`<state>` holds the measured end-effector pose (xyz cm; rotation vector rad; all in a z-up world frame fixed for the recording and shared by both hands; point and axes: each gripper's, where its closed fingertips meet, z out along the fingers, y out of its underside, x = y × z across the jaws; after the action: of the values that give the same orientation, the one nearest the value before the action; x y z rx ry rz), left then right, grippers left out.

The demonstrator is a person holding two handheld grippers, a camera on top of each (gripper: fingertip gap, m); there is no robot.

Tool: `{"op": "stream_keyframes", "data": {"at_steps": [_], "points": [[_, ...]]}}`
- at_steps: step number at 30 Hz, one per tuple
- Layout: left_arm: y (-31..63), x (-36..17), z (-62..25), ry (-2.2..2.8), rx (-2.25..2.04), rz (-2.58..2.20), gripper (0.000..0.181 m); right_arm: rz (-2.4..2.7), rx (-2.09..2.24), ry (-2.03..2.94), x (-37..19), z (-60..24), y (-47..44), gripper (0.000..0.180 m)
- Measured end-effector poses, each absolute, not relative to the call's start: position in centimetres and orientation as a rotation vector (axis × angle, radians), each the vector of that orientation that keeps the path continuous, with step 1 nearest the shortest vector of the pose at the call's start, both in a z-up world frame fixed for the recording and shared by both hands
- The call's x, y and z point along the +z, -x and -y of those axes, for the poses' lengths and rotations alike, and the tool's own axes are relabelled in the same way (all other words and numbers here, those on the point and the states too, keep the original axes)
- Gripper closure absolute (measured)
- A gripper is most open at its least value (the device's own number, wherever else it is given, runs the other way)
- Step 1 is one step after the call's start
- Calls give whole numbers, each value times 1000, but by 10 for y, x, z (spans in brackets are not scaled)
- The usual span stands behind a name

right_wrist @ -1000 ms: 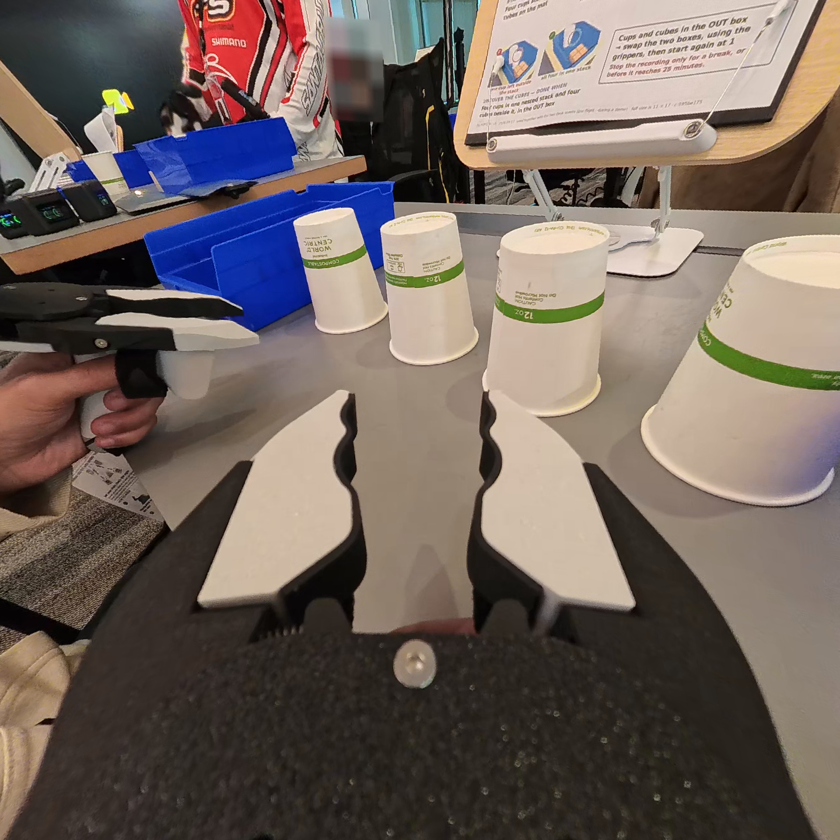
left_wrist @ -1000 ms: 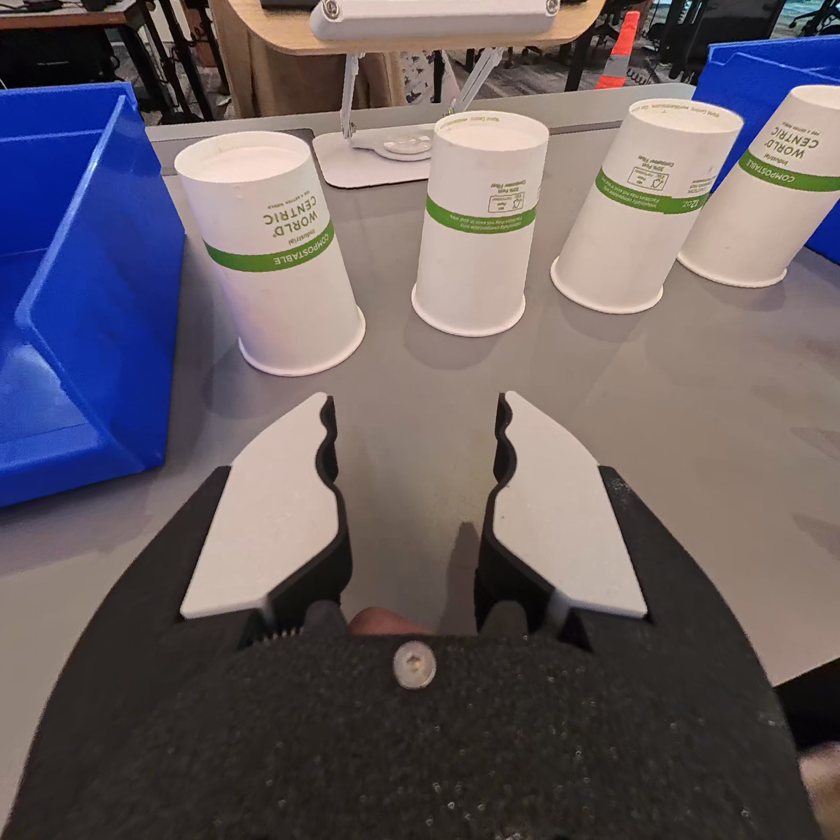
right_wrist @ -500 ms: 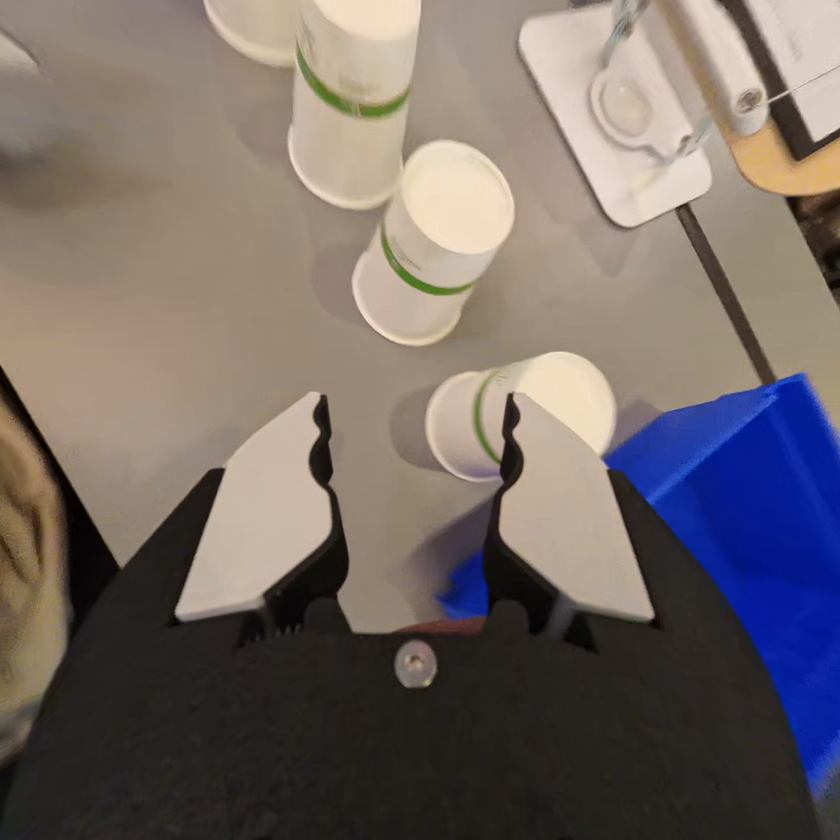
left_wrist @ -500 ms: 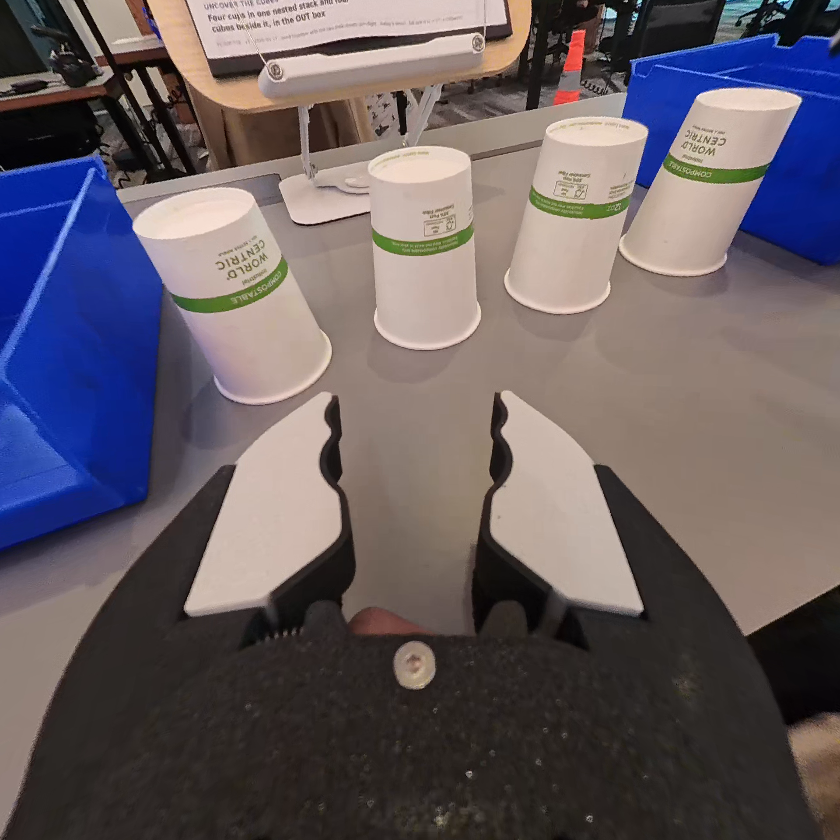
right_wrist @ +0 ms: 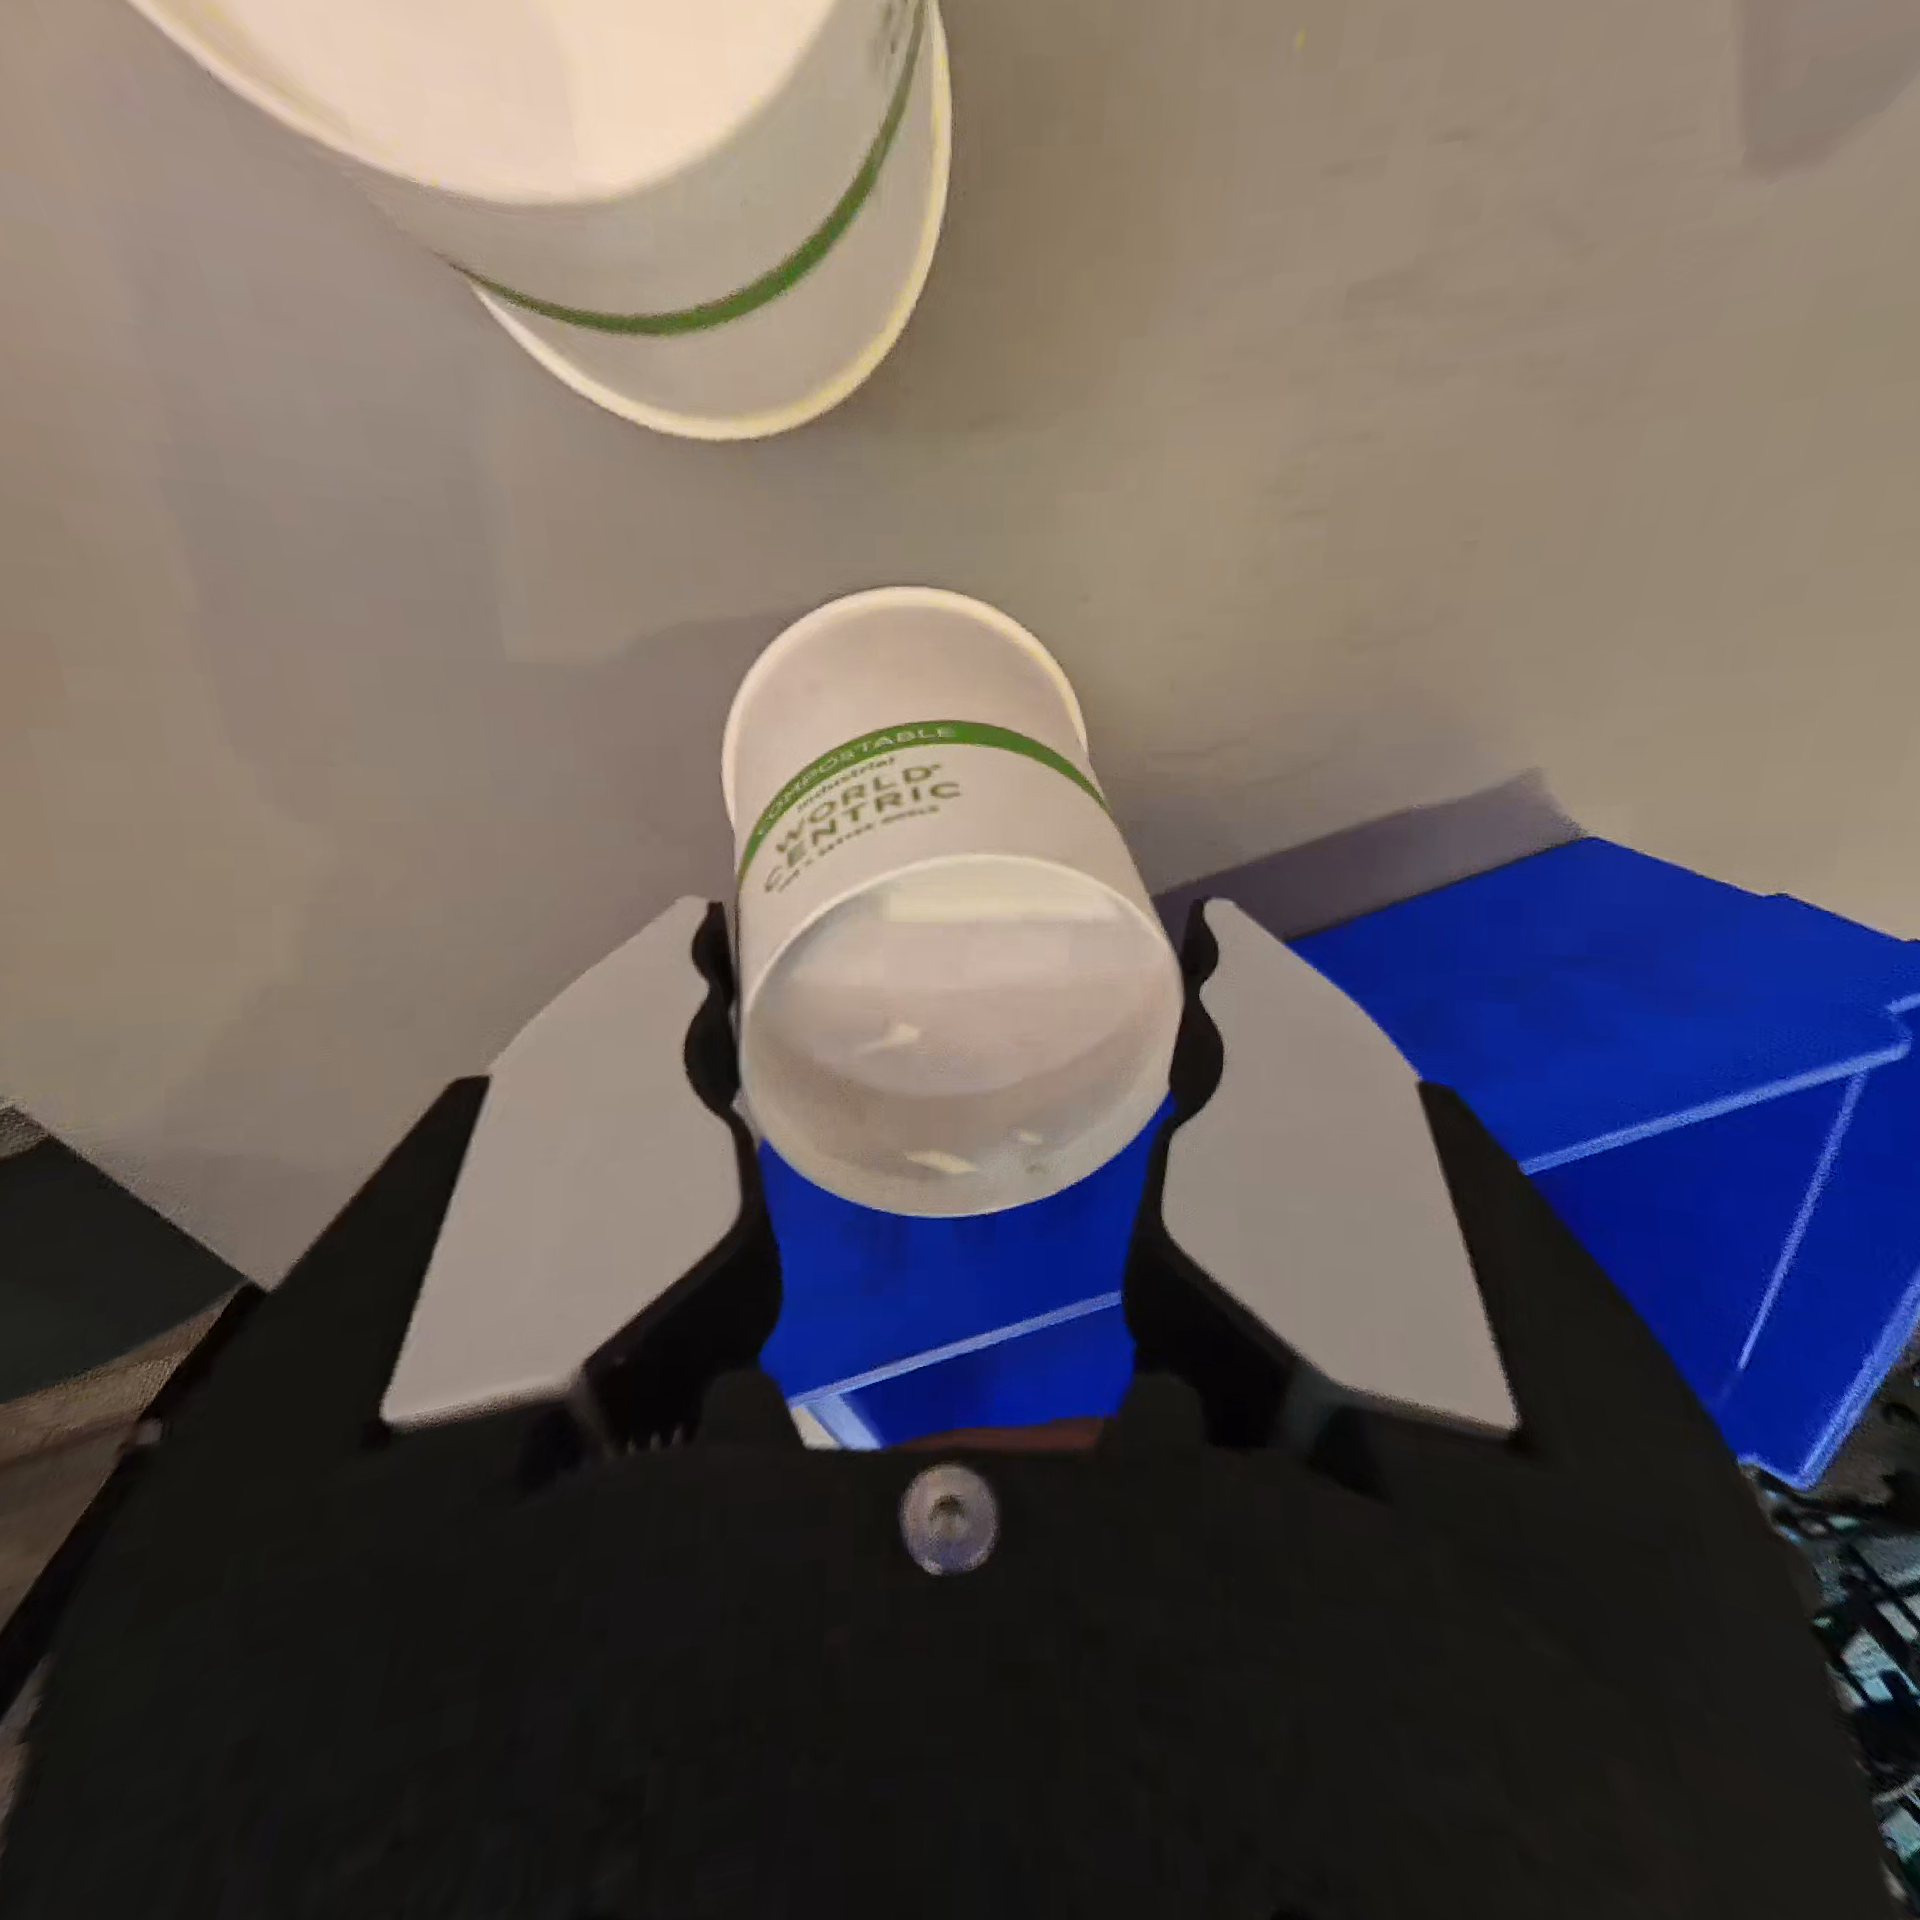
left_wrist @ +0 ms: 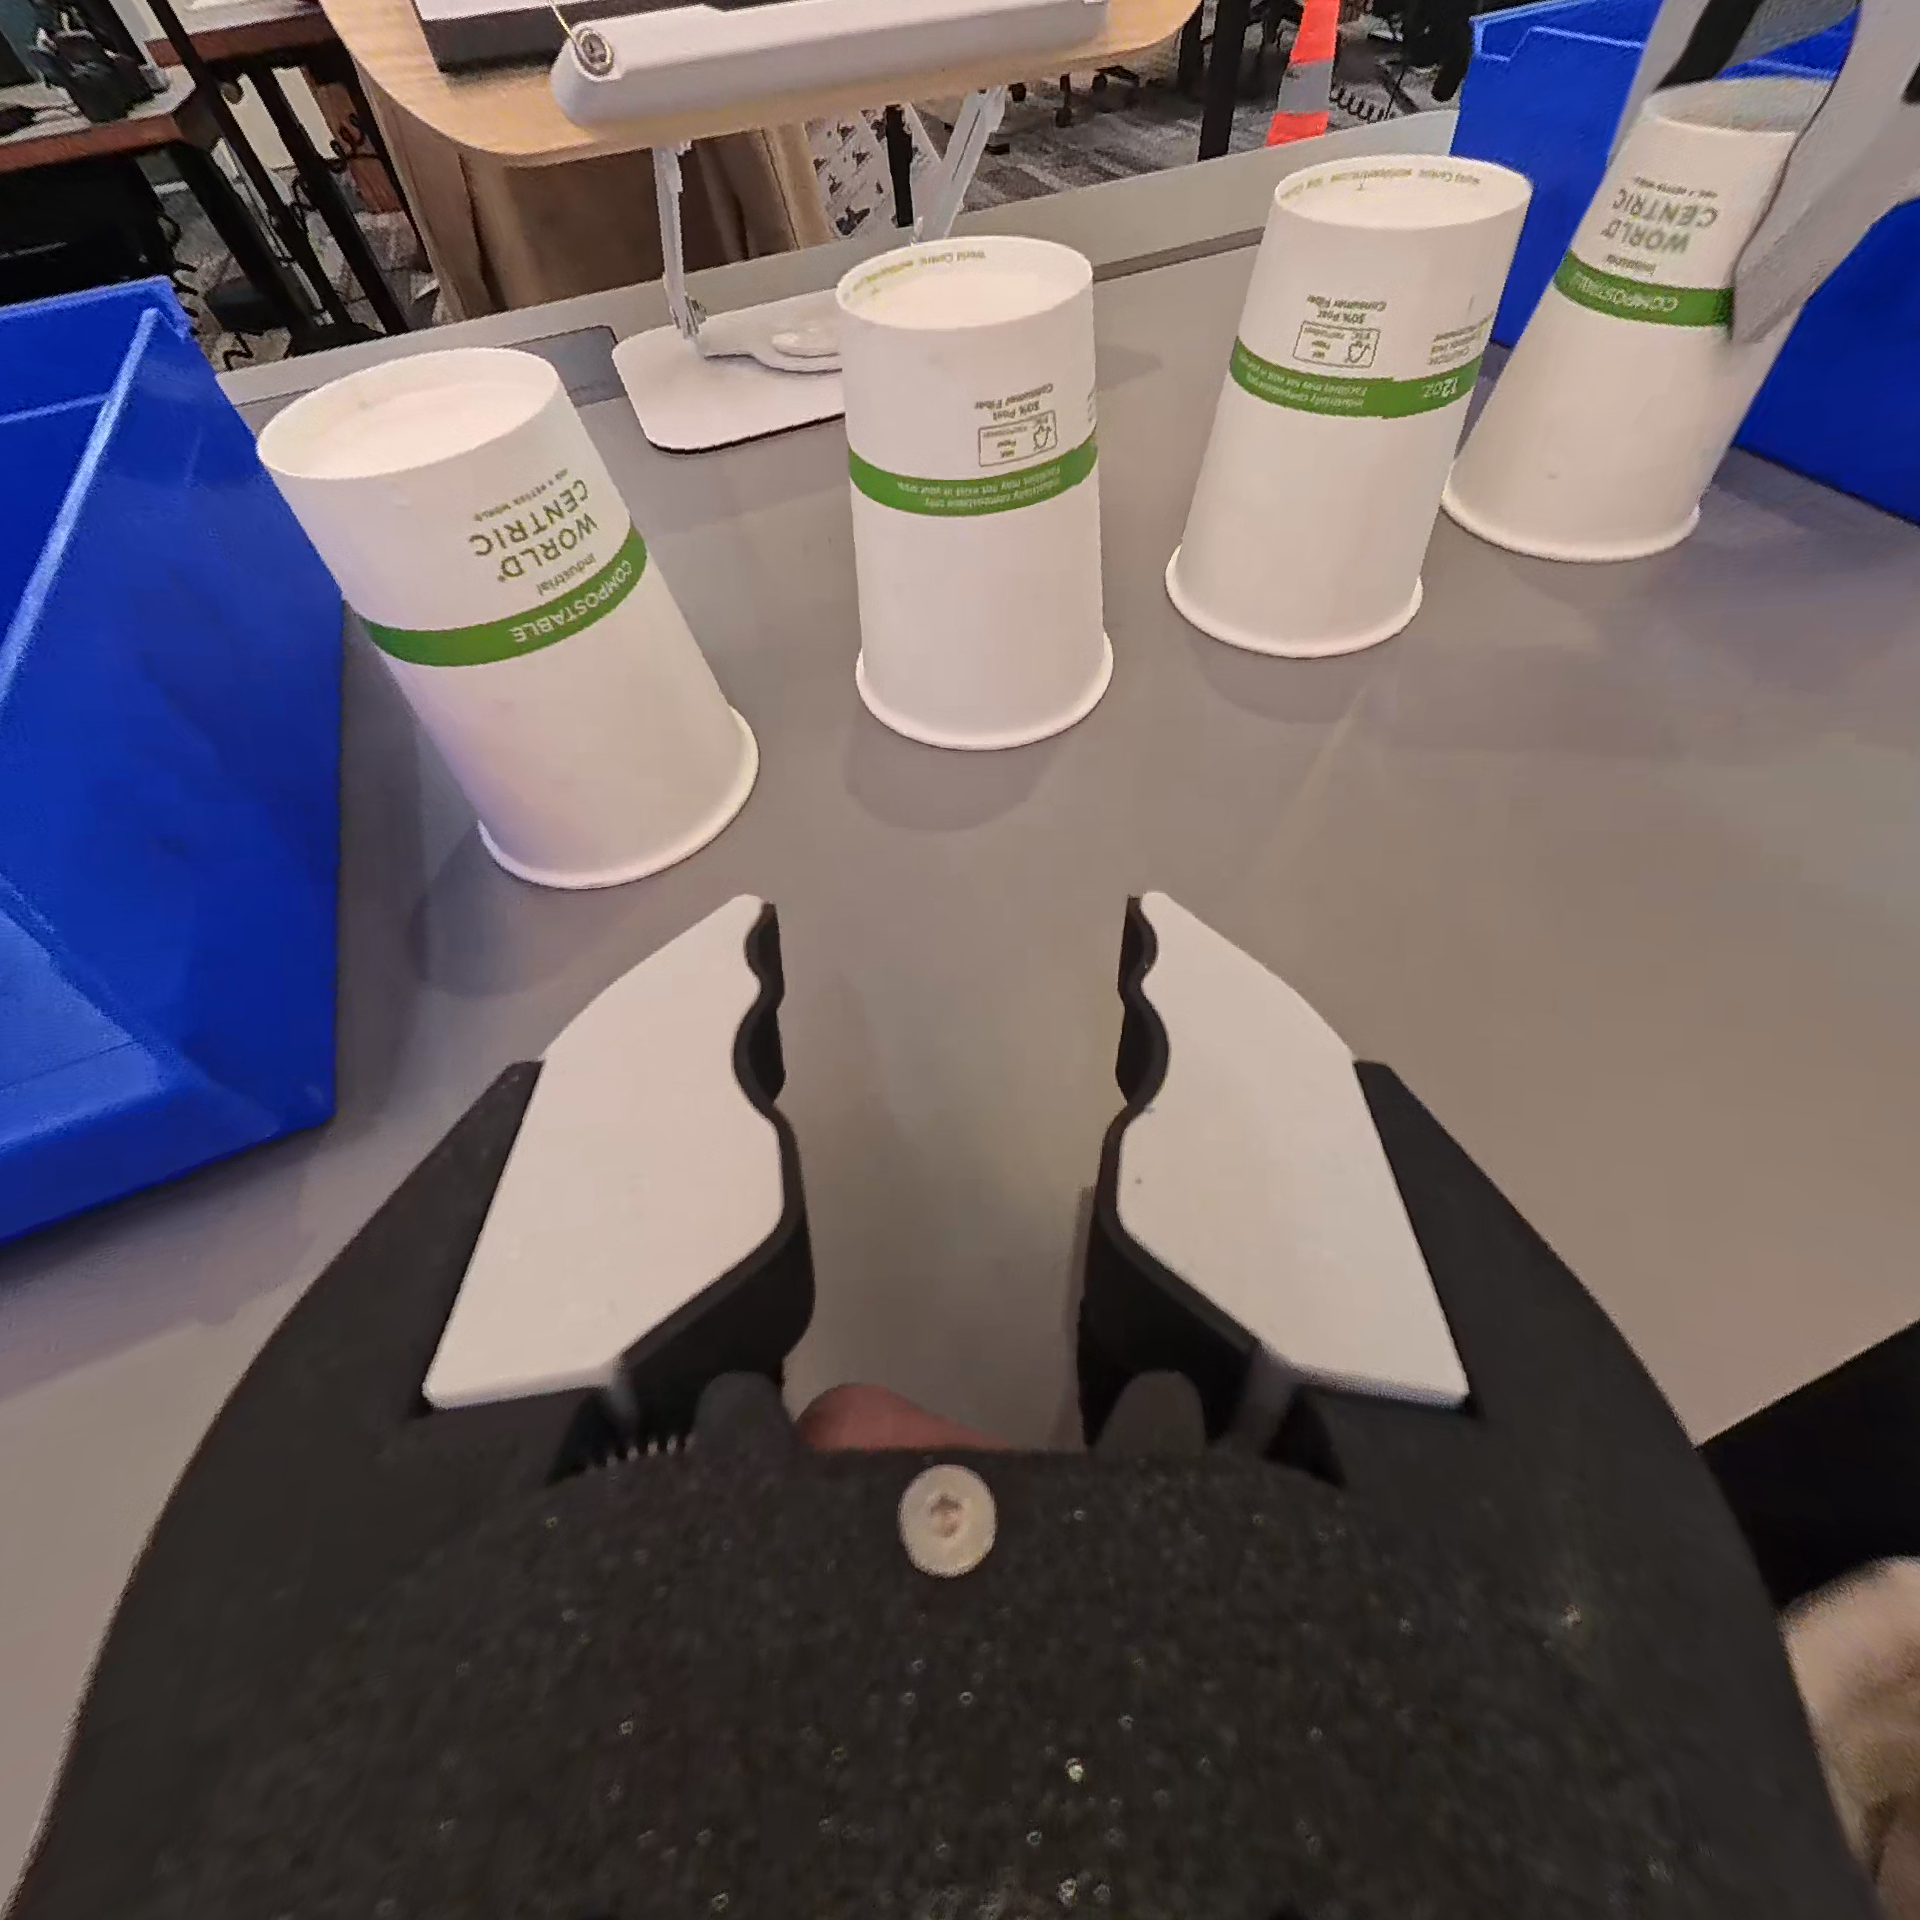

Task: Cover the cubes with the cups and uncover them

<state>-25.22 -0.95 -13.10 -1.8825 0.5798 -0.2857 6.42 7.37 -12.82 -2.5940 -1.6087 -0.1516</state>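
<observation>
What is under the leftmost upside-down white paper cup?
Only the grey table shows around the white paper cup with a green band; its rim sits flat, hiding whatever is inside.

Soft, even overhead light leaves faint shadows beside the upturned white paper cups with green bands (left_wrist: 977, 499) ahead of the left claw (left_wrist: 951, 914). That view is sharp with wide-angle bending at the edges; the right wrist view is dimmer and motion-blurred.
</observation>
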Motion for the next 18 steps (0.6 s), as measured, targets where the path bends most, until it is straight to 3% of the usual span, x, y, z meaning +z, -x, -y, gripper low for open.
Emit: {"op": "stream_keyframes", "data": {"at_steps": [4, 10, 14, 18], "points": [[252, -133, 9, 1885, -292, -588, 119, 1548, -153, 2489, -104, -74, -61, 97], [251, -129, 8, 1888, -316, -631, 121, 1325, -138, 2232, -21, -55, -68, 98], [238, -118, 7, 1927, -510, -748, 121, 1125, 175, 1944, 25, -29, -36, 98], [204, -67, 30, 1790, -944, -939, 122, 955, 542, 1765, 22, -3, 19, 99]]}}
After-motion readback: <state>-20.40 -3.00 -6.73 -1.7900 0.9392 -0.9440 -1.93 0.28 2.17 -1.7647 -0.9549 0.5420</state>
